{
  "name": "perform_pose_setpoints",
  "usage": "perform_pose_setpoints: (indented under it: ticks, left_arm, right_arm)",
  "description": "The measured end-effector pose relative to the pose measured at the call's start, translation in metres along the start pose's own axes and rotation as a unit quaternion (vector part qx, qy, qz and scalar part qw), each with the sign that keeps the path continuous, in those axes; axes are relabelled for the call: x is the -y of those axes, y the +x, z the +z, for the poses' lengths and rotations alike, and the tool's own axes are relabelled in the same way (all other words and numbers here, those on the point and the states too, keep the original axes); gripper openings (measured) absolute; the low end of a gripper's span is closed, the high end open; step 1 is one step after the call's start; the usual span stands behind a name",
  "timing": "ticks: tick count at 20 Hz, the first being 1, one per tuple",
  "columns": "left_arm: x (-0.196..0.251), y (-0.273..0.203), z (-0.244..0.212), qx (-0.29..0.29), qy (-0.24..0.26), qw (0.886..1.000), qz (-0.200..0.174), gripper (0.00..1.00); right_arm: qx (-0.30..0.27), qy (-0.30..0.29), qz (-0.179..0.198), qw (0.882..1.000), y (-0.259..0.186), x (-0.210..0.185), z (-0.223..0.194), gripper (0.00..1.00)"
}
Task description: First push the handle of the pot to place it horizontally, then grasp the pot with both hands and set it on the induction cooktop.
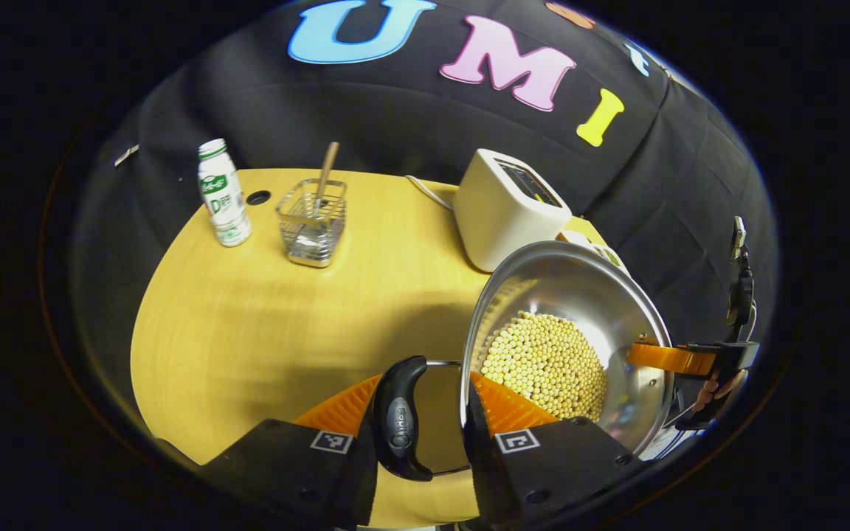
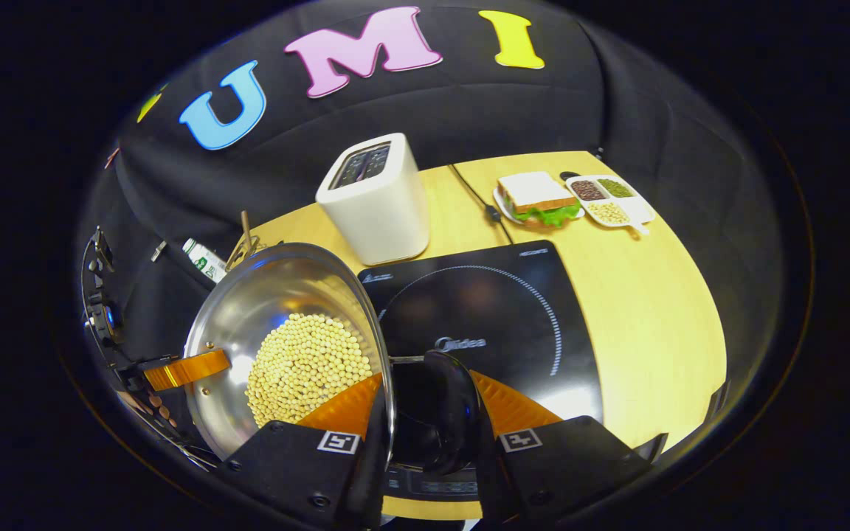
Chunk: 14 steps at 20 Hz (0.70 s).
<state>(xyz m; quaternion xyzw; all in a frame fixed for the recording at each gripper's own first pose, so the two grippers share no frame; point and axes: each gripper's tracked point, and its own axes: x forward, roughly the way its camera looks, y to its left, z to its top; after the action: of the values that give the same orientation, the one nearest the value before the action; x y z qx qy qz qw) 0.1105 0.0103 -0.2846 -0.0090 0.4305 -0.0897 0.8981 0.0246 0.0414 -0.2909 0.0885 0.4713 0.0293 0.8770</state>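
Observation:
A steel pot holding soybeans sits to the right in the left gripper view. My left gripper is shut across its black side handle and rim, with one finger inside the pot. In the right gripper view the pot is at the left, beside the black induction cooktop. My right gripper is shut on the opposite black handle in the same way. Each view shows the other gripper's finger at the pot's far rim.
A white toaster stands behind the cooktop on the wooden table. A sandwich plate and a divided dish lie at the back right. A bottle and a wire basket with a spoon stand at the far left.

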Motion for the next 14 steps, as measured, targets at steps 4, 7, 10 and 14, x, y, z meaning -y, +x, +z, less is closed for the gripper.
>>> perform_pose_setpoints:
  ticks: [4, 7, 10, 14]
  left_arm:
    - [0.049, 0.03, 0.006, -0.009, 0.007, 1.0, -0.006, 0.55]
    - [0.078, 0.056, 0.01, -0.017, 0.013, 1.0, -0.006, 0.55]
    - [0.099, 0.079, 0.012, -0.025, 0.016, 1.0, -0.008, 0.55]
    - [0.109, 0.101, 0.012, -0.03, 0.015, 0.999, -0.001, 0.55]
  right_arm:
    - [-0.003, 0.015, -0.013, 1.0, 0.0, 0.053, 0.013, 0.53]
    - [-0.01, 0.025, -0.022, 0.999, 0.008, 0.09, 0.025, 0.49]
    - [-0.013, 0.029, -0.029, 0.999, 0.019, 0.118, 0.035, 0.54]
    - [-0.026, 0.032, -0.025, 0.999, 0.038, 0.138, 0.039, 0.53]
